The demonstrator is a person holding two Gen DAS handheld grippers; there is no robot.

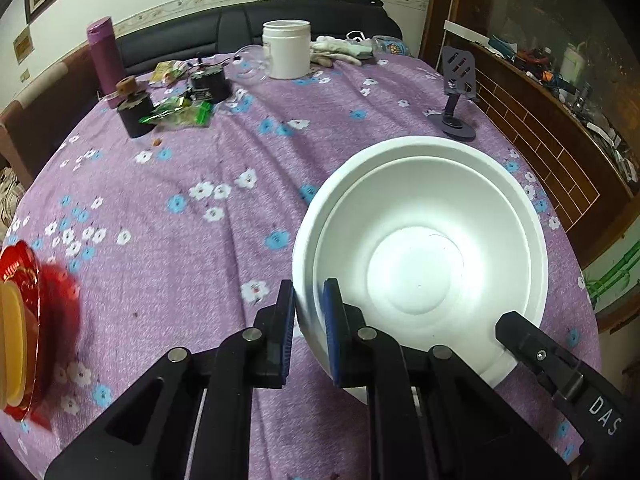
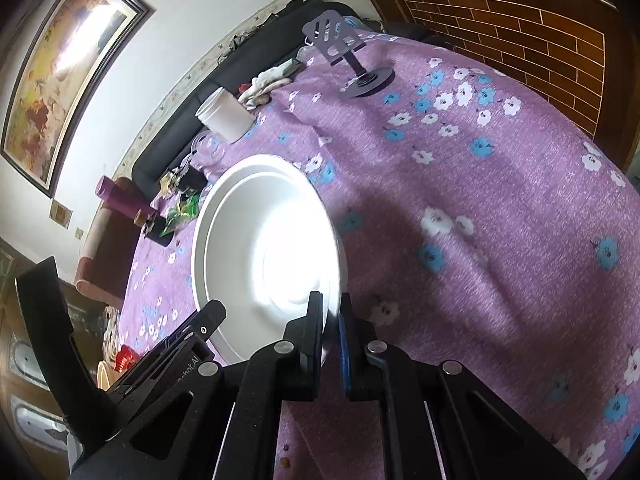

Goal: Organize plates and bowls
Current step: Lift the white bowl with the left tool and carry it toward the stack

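White foam or thin plastic, by the look of it: the bowls (image 1: 420,236) are two nested together, one rim showing just inside the other. Nearest you, the left tool (image 1: 310,312) is clamped on the near-left rim, one blue pad outside the wall and one inside. The right tool (image 2: 331,312) pinches the rim on the opposite side, and its black body shows at the lower right of the left view. Both tools are closed narrow on the bowls. The bowls appear to hang just above the counter (image 1: 180,220), though contact underneath cannot be confirmed.

Expect the pair to be very light and somewhat flexible; the rim may buckle or crack if squeezed hard, and the smooth walls could let the inner bowl slip. Holding at the rim on two sides looks sensible.

At your far left edge sits a red plate (image 1: 24,320) with something yellow on it. Open flowered purple cloth lies ahead. Farther back stand a dark phone stand (image 1: 458,92), green snack packets (image 1: 180,114), small dark jars (image 1: 134,114), a purple flask (image 1: 105,56) and a white tub (image 1: 287,49). Nothing blocks the middle.
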